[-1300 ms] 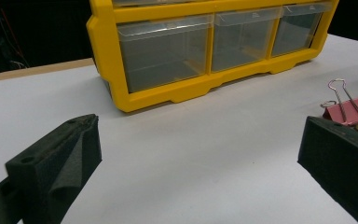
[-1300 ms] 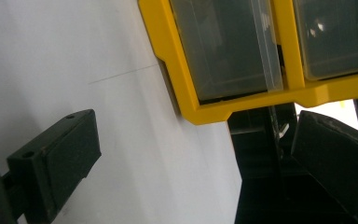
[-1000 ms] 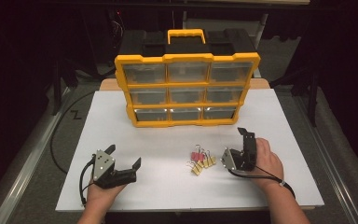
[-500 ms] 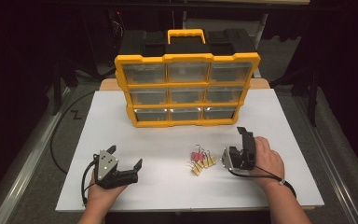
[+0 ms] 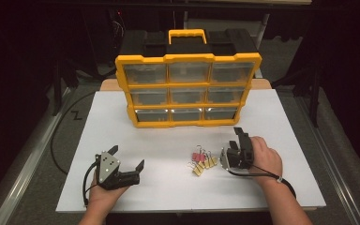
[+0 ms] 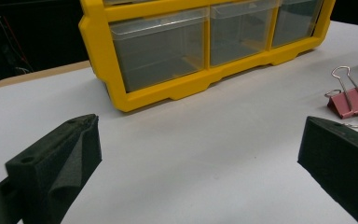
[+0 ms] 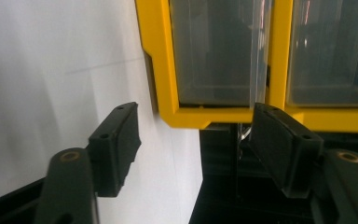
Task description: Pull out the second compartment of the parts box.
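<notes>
Yellow binder clips lay on white surface in front of organizer, btwn both hand-held grippers. Left hand-held gripper open, empty; right hand-held gripper jaws just been closing, nothing btwn. Risk: clips clustered, grab could snag several.

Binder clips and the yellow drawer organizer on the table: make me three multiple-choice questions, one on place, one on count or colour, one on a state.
1. Where do the binder clips lie?
A. between the two grippers
B. on top of the organizer
C. in a drawer

2. How many drawers does the organizer show on its front?
A. four
B. six
C. nine

3. How does the left gripper stand?
A. open, nothing between its jaws
B. shut on a clip
C. shut on a drawer

Key: 1 A, the clips rest on the white table left of the right gripper; 2 C, three rows of three; 3 A, its jaws stand wide apart over bare table.
</notes>
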